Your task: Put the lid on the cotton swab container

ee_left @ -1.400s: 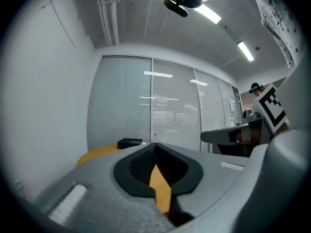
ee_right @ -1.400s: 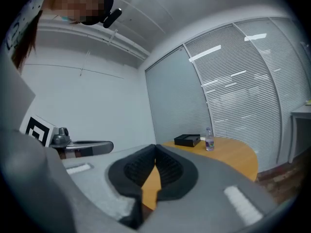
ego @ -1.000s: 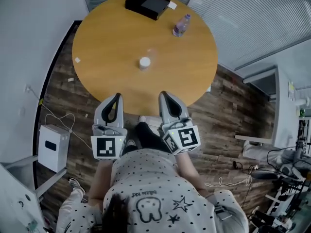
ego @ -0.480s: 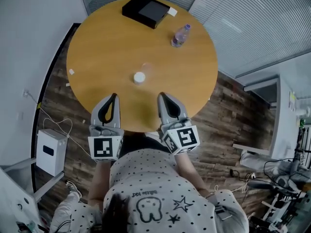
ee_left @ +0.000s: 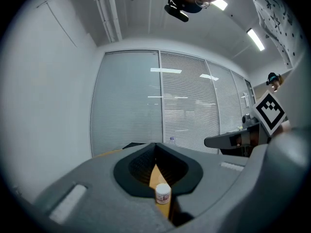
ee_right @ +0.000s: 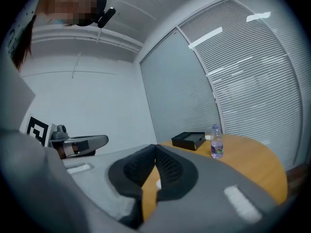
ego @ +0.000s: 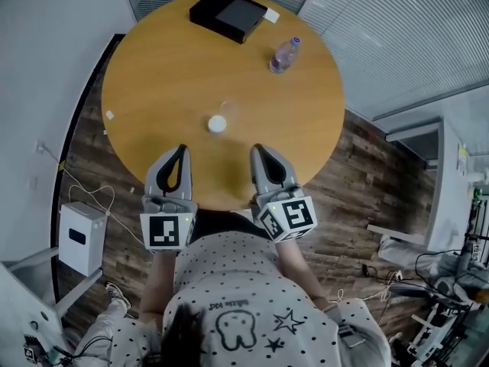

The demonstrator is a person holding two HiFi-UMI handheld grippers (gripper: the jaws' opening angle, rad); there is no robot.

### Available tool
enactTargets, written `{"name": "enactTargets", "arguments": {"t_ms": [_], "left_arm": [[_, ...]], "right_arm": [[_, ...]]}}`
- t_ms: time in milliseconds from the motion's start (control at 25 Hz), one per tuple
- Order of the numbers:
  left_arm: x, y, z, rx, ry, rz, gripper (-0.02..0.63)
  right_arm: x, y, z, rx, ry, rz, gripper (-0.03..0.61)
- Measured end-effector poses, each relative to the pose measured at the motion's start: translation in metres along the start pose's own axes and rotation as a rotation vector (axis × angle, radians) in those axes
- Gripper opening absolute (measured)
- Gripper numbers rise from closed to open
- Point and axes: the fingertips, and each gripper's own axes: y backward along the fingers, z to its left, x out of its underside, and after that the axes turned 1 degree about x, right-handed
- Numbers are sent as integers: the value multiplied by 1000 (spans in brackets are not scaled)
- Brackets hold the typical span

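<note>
Round wooden table [ego: 168, 60] on dark plank floor [ego: 359, 174]. White wall [ego: 38, 52] at left, slatted blinds [ego: 412, 29] along far side. Strip lights [ee_left: 256, 39] on ceiling. White box [ego: 79, 237] and loose cables [ego: 99, 189] on floor.

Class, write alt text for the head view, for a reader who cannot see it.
From above, a person holds the left hand-held gripper and right hand-held gripper, both shut, over the near edge of a round wooden table. A small white container stands beyond their tips; a black box and water bottle sit at the far edge.
</note>
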Motion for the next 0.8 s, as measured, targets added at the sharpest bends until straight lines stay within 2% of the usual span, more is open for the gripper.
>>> {"name": "enactTargets", "arguments": {"t_ms": [520,800], "left_arm": [[-7,-18,12,86,4,12,9],[8,-28,16,121,9,30,9]], "right_arm": [[-14,-15,11,59,-34,-25,3],[-10,-20,15,64,-16,-13,3]]}}
